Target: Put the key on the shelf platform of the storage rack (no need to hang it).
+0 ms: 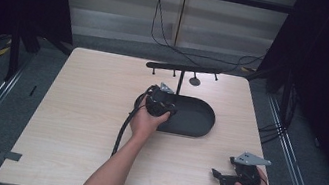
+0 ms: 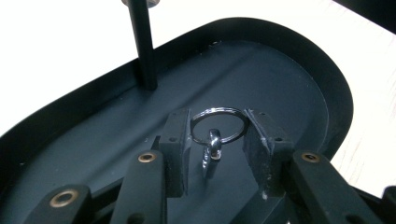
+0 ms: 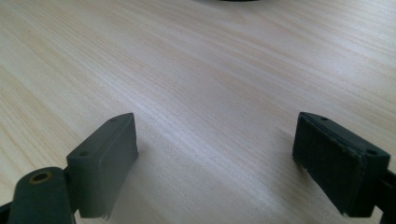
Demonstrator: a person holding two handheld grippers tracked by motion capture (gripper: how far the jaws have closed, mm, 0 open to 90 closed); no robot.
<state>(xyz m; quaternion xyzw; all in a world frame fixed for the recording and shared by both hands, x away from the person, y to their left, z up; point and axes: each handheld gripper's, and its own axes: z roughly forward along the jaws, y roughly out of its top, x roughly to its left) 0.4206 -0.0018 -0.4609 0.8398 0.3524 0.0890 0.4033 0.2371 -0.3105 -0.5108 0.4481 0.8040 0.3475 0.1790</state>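
Two pads of the left tool [image 2: 218, 140] pinch a silver key ring [image 2: 217, 125] low in the frame's centre over the black tray [image 2: 299, 79]; keep that squeeze steady, lift straight, while the right tool [image 3: 215, 158] rests wide on the worktop [image 3: 196, 70].

Black tray [image 2: 289, 70] on a pale wood-grain table [image 1: 83, 109].
Silver ring [image 2: 218, 125] shines between black pads [image 2: 177, 140]; grey plate [image 1: 252, 159] tops one gripper.
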